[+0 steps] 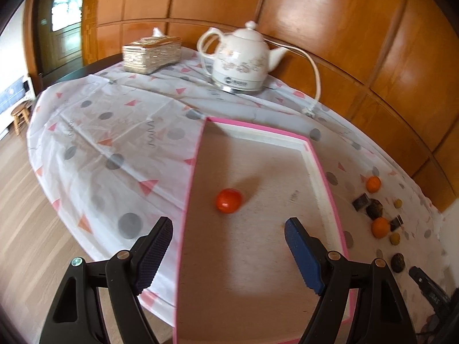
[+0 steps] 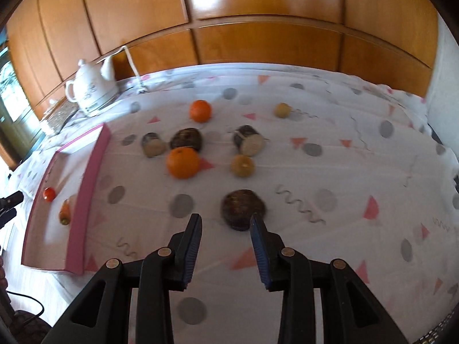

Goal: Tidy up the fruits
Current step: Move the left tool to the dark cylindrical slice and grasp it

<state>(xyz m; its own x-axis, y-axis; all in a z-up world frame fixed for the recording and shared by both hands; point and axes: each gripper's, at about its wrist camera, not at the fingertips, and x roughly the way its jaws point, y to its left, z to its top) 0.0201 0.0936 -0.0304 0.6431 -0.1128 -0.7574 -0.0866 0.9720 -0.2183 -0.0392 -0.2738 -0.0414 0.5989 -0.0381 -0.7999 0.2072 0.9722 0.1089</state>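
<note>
Left wrist view: the left hand-held gripper [image 1: 228, 230] hangs over the pink-rimmed tray [image 1: 321, 169] with its jaws spread wide and nothing between them; a red tomato [image 1: 228, 200] lies on the tray floor at 12 o'clock from the fingertips. A white teapot [image 1: 241, 57] and a tissue box [image 1: 152, 54] stand on the worktop [image 1: 114, 132] beyond the tray, at 12 and 11 o'clock. Right wrist view: the right hand-held gripper [image 2: 225, 222] has its jaws partly apart and empty, above the patterned cloth; a dark round fruit [image 2: 242, 209] lies just beyond the fingertips at 12 o'clock, next to the right finger's tip. Farther at 12 o'clock lie two oranges [image 2: 183, 162], two pale round fruits [image 2: 242, 165] and further dark pieces [image 2: 186, 140]. The tray sits at 9 o'clock, holding the tomato and one orange-coloured item [image 2: 64, 210], too blurred to identify.
</note>
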